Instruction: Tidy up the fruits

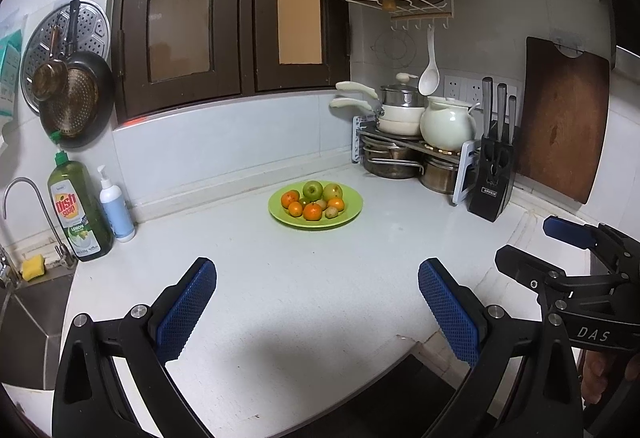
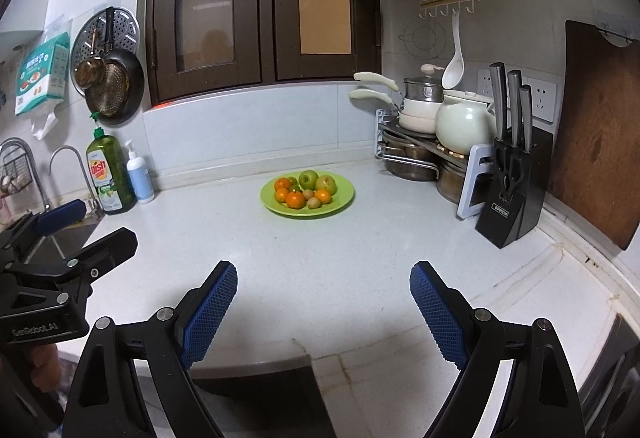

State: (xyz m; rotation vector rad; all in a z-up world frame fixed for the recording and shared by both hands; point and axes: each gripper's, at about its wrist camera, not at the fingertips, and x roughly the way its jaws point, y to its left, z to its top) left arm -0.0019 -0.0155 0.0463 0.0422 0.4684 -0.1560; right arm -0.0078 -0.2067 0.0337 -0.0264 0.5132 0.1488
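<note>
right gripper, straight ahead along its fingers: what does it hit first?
Probably bare countertop: the open right gripper tilts downward. Nothing stands before the green fruit plate farther along that line; depth is uncertain.

Your plate is lime green, carrying bright orange tangerines, green apples and dull brown kiwis. The tabletop is white with fine speckles. Your left gripper and right gripper are black with blue pads in a crosshatch texture. The knife block is black.
</note>
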